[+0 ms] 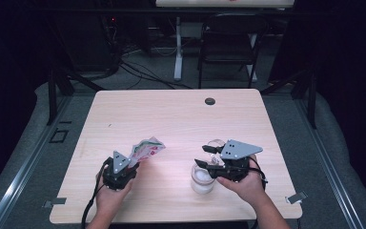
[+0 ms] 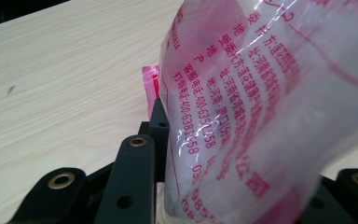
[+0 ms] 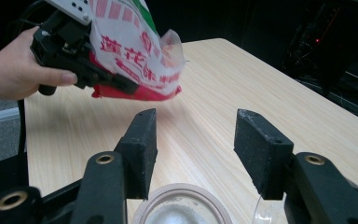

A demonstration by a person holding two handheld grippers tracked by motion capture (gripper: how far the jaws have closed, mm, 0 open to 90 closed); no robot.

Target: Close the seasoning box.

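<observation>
While the left gripper (image 1: 132,164) clamps a red-printed bag (image 1: 146,149) at near left, the right gripper (image 1: 206,156) hovers near right. Its jaws stand apart above a white-filled jar (image 1: 202,178).

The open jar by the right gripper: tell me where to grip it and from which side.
Grip the jar across its round side wall just below the rim, coming in level from the person's side. The mouth is open with white powder inside, so avoid a top-down pinch.

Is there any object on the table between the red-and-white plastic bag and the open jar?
Nothing visible does. Bare wooden table lies between the red-and-white plastic bag, held in the left gripper, and the open jar of white powder under the open right gripper.
</observation>
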